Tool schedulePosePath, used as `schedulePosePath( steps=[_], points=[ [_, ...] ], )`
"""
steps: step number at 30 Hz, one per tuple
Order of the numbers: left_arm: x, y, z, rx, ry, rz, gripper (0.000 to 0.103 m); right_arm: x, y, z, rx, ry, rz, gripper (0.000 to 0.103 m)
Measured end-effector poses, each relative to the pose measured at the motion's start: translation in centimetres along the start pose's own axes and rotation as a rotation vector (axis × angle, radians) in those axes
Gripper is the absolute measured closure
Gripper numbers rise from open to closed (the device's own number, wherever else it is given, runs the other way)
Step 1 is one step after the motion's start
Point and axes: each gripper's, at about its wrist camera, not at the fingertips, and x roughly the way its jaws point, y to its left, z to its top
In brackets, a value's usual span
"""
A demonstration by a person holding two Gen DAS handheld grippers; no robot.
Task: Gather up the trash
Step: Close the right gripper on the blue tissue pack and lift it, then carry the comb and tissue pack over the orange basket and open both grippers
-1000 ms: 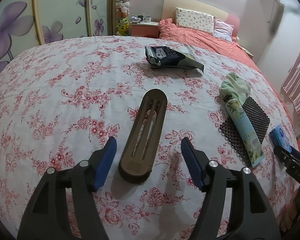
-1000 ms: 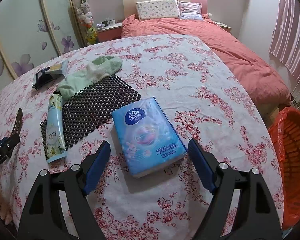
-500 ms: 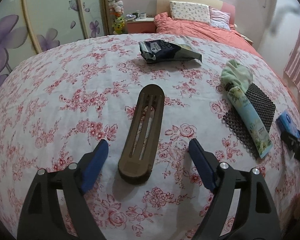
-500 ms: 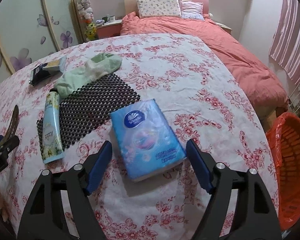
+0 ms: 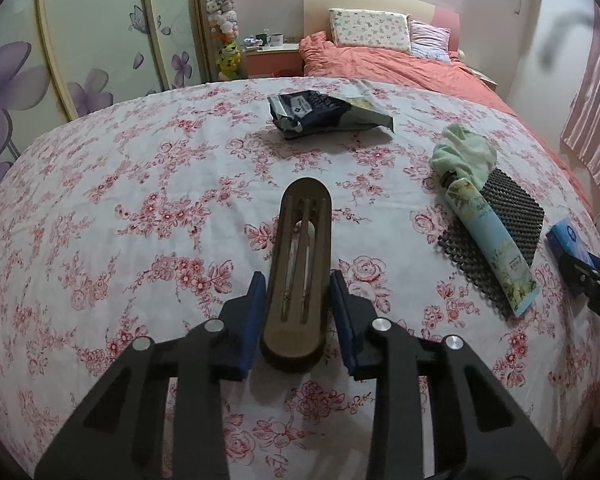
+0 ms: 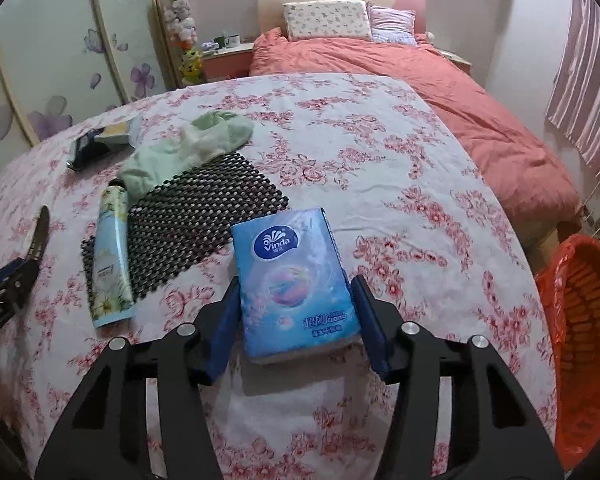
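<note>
The brown case (image 5: 303,268) lies flat on the floral cloth (image 5: 140,208), long axis pointing away from the camera. Its near end sits between the blue pads of the left gripper (image 5: 299,285). Jaws are closing; both pads stand right at the case's sides, and whether they press on it yet I cannot tell.

The tissue pack (image 6: 294,280), blue, lies flat on the same cloth, its near half between the pads of the right gripper (image 6: 295,289). Jaws are closing here too; the left pad meets the pack's edge, the right pad stands just off it with a thin gap.

Beside the pack, to its left, is a black mesh mat (image 6: 196,224), the pack's far corner overlapping its edge. A pale tube (image 6: 111,264) lies along the mat's left edge. A green cloth (image 6: 192,144) rests partly on the mat's far end. Beyond, a dark foil bag (image 5: 324,114) lies well apart from the case. An orange basket (image 6: 580,328) stands off the table's right edge. A bed with a coral cover (image 6: 440,88) fills the background.
</note>
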Motion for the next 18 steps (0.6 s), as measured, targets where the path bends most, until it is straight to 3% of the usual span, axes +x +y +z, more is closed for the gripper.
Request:
schedulePosePath(
  steps=[11,18],
  points=[
    [-2.3,-1.0,-0.6,-0.015,-0.031,-0.048,0.070,-3.9,-2.4,-1.1,0.056,-0.071,0.027,0.051],
    [-5.7,-3.9,-0.6,0.013,-0.081,-0.103,0.070,-7.6,-4.7,-1.5,0.118,-0.149,0.038,0.051]
  ],
)
